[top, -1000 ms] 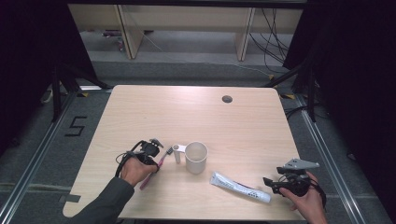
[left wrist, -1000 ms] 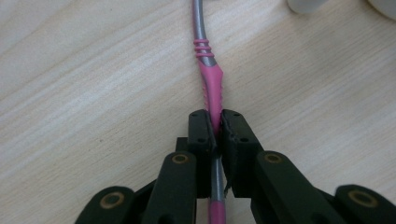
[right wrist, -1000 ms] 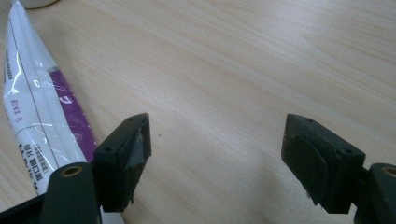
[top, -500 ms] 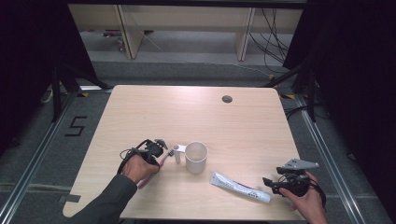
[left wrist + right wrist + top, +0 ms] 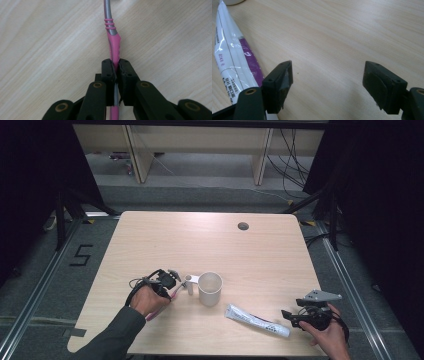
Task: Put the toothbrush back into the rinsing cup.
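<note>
Toothbrush is grabbed, cup is the likely next stop

The left tool [image 5: 115,72] has its jaws squeezed tight on the pink handle of a toothbrush [image 5: 113,47], low over the tabletop [image 5: 210,245] and just left of the white cup [image 5: 210,288]. From the high view the brush head seems to sit right by the cup's handle, though it's too small there to say if they touch. So the pick-up step looks done, and I'd guess the next move is lifting the brush, tipping it upright and dropping it into the cup without knocking the rim. The right tool [image 5: 328,82] sits with jaws wide apart, gripping nothing, just beside the near end of the toothpaste tube [image 5: 234,57], which lies flat to the right of the cup.
</note>
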A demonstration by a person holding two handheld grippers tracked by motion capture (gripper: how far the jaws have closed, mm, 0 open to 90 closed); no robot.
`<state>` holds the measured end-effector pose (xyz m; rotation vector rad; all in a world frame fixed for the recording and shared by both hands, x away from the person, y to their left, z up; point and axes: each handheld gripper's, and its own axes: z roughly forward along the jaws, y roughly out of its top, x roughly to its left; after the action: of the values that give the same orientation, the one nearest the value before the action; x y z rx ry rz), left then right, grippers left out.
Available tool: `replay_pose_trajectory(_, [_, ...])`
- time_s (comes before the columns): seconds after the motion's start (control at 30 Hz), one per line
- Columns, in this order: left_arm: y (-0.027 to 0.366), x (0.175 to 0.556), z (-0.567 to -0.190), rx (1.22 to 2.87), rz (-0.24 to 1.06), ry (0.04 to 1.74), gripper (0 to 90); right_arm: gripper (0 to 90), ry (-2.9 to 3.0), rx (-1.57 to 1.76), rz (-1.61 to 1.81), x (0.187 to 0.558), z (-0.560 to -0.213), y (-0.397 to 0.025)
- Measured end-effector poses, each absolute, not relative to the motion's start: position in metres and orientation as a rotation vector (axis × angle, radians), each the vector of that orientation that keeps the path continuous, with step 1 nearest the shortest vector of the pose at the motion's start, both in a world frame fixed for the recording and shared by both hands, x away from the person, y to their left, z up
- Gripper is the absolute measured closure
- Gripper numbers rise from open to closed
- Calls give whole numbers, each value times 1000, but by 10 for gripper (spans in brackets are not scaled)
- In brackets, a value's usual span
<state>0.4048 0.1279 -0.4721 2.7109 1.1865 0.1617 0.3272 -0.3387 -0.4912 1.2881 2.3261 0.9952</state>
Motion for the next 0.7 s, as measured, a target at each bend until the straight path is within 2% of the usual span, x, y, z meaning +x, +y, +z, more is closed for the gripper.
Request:
replay_pose_trajectory(0.27, [145, 402, -454, 2570, 195, 1192, 836, 251, 2322, 1293, 999, 327, -490, -340])
replay_pose_trajectory(0.7, [158, 391, -432, 2371, 245, 1102, 836, 251, 2324, 1259, 1005, 329, -490, -341])
